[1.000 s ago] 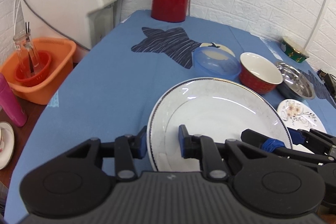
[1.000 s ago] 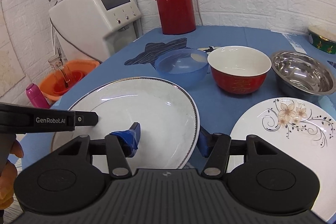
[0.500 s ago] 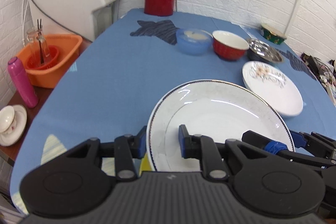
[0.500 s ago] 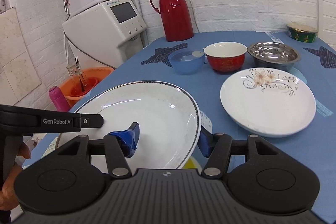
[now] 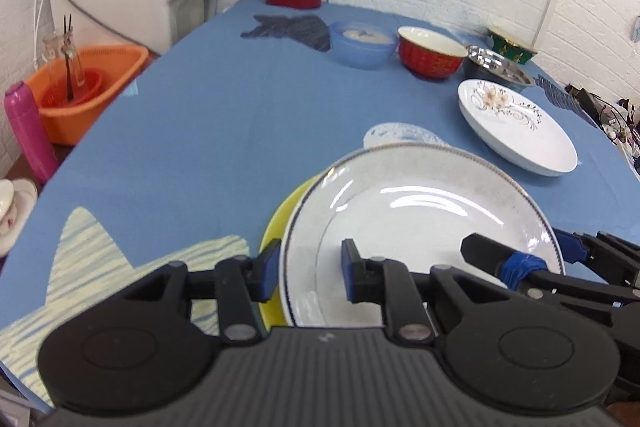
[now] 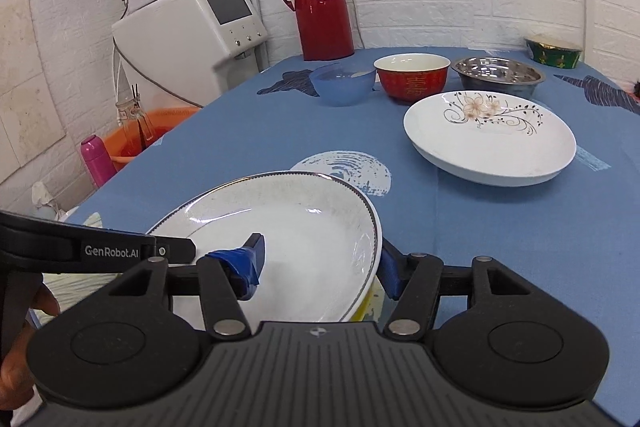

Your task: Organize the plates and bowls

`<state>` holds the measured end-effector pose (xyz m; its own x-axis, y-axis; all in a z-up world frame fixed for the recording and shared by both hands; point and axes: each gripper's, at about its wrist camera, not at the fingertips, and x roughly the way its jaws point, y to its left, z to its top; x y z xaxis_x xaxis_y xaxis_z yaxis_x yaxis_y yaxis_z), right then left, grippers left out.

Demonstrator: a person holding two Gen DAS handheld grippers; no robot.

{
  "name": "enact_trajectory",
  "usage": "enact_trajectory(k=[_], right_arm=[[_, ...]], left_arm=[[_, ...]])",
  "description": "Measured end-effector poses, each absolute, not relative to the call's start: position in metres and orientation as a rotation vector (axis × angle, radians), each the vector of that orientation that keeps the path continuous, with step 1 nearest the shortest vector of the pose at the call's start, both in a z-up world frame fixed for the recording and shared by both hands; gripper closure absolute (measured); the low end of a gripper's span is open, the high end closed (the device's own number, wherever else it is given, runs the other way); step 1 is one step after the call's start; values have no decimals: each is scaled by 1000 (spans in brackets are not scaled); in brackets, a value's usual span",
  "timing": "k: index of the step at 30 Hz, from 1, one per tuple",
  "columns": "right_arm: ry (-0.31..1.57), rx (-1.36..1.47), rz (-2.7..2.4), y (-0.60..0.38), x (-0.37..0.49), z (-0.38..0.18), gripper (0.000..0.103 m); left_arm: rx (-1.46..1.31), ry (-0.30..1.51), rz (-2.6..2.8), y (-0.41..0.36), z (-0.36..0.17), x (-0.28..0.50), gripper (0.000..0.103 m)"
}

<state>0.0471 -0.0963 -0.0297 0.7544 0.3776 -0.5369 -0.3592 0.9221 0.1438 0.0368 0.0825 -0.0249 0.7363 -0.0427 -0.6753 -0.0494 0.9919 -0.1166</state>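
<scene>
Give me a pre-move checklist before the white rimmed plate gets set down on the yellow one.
1. Left gripper clamps the white rimmed plate at its rim: ok.
2. Right gripper clamps the opposite rim: ok.
3. Yellow plate sits directly below: ok.
4. Plate level: not ok, tilted in the right wrist view.
5. Flowered plate stands apart from the drop spot: ok.
6. Gap between the two plates: cannot tell.

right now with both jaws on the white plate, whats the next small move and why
Probably lower the white plate straight down: a yellow plate shows just beneath it, and both the left gripper and right gripper grip its rim.
</scene>
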Motion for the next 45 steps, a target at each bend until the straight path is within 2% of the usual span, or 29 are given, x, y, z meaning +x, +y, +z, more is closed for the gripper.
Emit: enact_trajectory(k=[1,2,3,5,14,19,21,23,28,30,34,40,45], right_arm=[[588,28,405,-97,46,-31,58],[582,26,409,-98,46,-32,58],[582,30,412,-99,47,-32,58],[596,67,402,-105,51,-31,59],[542,190,377,-132,53,-12,59],[561,213,361,-145,49,-15,59],[577,227,349,-151,48,-17,59],[583,241,340,-157,45,-19,59],[584,285,301,-176,38,-20,58],[590,307,271,-185,37,-20,58],[630,337,164,-204,39,-16,57],[616,279,156,-235,57,1,56],[602,186,136,-253,107,15,54]], left_arm=[[-122,729,5,82,-23,36,67],[-121,715,10,84,-19,36,39],[-119,696,20,85,-16,35,31],[-112,668,41,88,-9,35,34],[-130,667,23,81,0,43,32],[-108,663,-1,62,3,42,25],[-101,649,-10,55,6,40,15],[-88,634,-13,48,10,37,11],[-70,633,-36,35,16,35,11],[-72,634,-44,32,17,36,3],[-90,626,-60,32,24,41,1],[-138,649,-187,28,44,89,1],[-156,762,-293,10,37,171,1]])
